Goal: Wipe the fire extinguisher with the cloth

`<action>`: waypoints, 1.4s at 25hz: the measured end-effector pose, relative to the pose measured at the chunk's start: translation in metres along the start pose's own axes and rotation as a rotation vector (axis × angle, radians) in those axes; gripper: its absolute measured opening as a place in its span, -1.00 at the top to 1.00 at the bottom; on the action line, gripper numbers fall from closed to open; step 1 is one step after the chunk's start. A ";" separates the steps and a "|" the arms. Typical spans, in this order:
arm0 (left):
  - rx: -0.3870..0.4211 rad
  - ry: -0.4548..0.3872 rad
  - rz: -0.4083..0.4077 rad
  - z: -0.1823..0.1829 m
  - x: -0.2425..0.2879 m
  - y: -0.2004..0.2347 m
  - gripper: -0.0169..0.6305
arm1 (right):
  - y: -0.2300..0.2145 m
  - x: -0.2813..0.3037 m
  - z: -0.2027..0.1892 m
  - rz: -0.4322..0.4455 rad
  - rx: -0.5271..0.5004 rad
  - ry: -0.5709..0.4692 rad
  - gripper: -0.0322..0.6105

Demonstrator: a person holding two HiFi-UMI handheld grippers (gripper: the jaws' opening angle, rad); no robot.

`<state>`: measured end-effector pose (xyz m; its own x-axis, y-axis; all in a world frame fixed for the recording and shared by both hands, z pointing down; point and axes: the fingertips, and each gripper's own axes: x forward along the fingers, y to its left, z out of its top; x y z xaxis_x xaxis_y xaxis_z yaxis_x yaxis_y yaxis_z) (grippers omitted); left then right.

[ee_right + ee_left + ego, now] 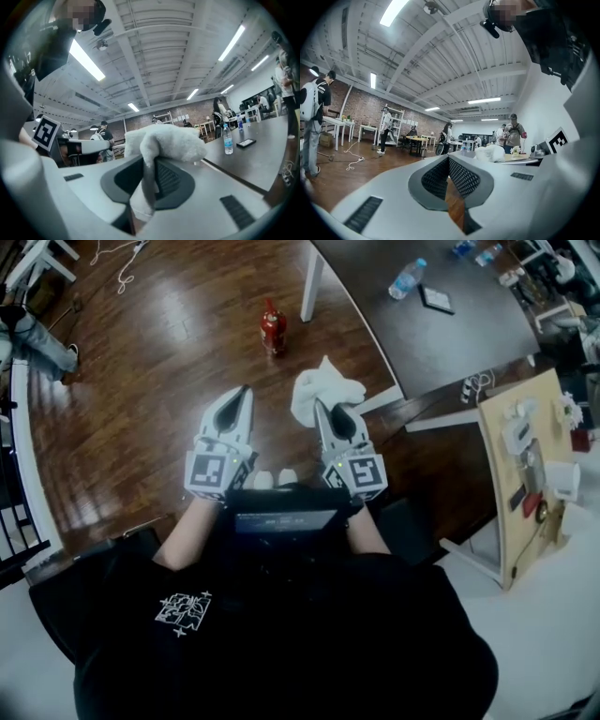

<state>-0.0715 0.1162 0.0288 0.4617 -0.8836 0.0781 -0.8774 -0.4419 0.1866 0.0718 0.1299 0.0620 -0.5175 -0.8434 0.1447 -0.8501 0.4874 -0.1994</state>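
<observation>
Jaws of the right gripper [149, 165] pinch a fluffy white cloth [324, 387]; the left gripper [448, 159] has its jaws pressed together, empty. Ahead of both, a small red metal fire extinguisher [273, 329] stands upright on the brown wooden floor [178, 352].

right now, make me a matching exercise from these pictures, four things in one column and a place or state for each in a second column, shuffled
Things
1. fire extinguisher
2. cloth
3. water bottle
4. left gripper

Place or state
a. on the dark table
b. shut, with nothing in it
c. standing on the wooden floor
d. pinched in the right gripper

Pairs: 1-c, 2-d, 3-a, 4-b
</observation>
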 end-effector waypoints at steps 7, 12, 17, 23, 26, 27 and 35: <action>-0.019 -0.032 -0.029 0.009 -0.010 -0.008 0.95 | 0.018 -0.008 0.007 -0.001 -0.012 -0.018 0.65; -0.023 -0.041 -0.039 0.013 -0.017 -0.008 0.95 | 0.026 -0.013 0.010 -0.010 -0.022 -0.023 0.65; -0.023 -0.043 -0.053 0.015 -0.020 -0.014 0.95 | 0.030 -0.017 0.010 -0.013 -0.032 -0.026 0.65; -0.018 -0.047 -0.060 0.017 -0.019 -0.015 0.95 | 0.033 -0.015 0.013 -0.007 -0.038 -0.026 0.65; -0.017 -0.045 -0.063 0.017 -0.019 -0.016 0.95 | 0.034 -0.016 0.014 -0.011 -0.042 -0.026 0.65; -0.016 -0.044 -0.064 0.017 -0.019 -0.016 0.95 | 0.034 -0.016 0.014 -0.011 -0.042 -0.026 0.65; -0.008 -0.051 -0.070 0.021 -0.018 -0.019 0.95 | 0.035 -0.012 0.014 -0.009 -0.058 -0.009 0.66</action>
<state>-0.0661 0.1373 0.0033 0.5141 -0.8576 0.0147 -0.8422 -0.5015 0.1979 0.0498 0.1542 0.0400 -0.5094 -0.8495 0.1372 -0.8589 0.4922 -0.1413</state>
